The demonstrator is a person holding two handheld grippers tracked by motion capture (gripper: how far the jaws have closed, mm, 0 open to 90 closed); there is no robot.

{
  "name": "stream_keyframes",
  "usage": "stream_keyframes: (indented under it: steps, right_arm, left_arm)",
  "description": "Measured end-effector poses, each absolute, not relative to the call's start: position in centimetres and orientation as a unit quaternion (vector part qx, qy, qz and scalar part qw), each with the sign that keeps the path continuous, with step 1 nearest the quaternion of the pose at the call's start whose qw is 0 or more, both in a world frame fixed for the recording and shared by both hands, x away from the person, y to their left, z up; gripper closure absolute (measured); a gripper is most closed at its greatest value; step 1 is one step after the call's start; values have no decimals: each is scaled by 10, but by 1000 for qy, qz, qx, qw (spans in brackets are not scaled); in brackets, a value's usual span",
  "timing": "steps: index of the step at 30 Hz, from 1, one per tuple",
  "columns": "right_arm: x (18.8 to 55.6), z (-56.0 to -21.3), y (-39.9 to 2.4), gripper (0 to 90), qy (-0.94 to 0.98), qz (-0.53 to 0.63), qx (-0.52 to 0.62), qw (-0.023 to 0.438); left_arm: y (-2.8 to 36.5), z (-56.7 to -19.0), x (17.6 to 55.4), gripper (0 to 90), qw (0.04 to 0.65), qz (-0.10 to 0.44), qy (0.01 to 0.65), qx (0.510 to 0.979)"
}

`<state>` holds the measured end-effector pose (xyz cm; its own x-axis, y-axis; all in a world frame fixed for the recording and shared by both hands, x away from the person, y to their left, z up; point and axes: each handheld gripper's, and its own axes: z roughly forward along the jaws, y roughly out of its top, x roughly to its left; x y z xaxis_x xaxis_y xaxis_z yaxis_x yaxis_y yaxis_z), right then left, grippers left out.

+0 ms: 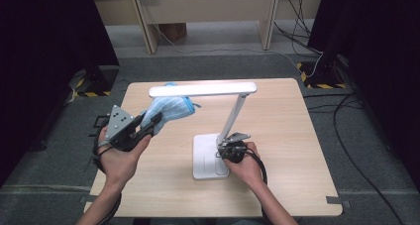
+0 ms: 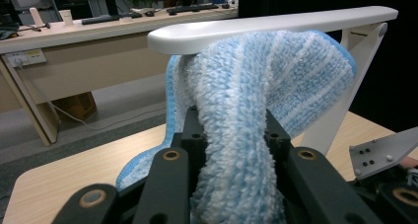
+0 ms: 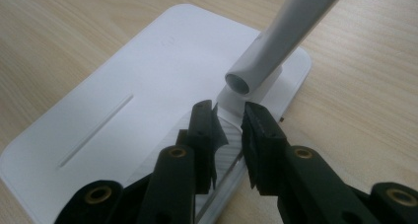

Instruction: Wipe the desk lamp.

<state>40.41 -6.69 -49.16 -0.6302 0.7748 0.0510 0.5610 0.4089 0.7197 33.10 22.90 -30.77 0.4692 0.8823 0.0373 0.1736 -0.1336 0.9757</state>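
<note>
wiping lamp (image 1: 218, 121) with cloth (image 1: 168, 111)

High view: fixed above the near edge, facing forward and down over the whole light wooden table (image 1: 277, 111). Left gripper view: close, level, facing the white desk lamp's flat head (image 2: 276, 24). Right gripper view: very close, angled down at the lamp's white rectangular base (image 3: 123, 105). Lamp shared by all.
</note>
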Motion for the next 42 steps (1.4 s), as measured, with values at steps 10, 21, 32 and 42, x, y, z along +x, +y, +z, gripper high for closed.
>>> stream_keyframes:
  steps: [10,21,32,42]
  right_arm:
    - [404,-492,-66,749,826,367,402,147]
    - [404,-493,-65,750,827,368,397,151]
    - [403,-493,-62,750,828,369,395,151]
    - [403,-493,-60,751,827,370,396,150]
  left_arm:
    - [221,-307,336,711,534,332,391,672]
    - [210,-305,340,711,536,329,386,675]
    - [199,-303,343,711,539,327,380,677]
    - [189,-305,346,712,542,325,372,680]
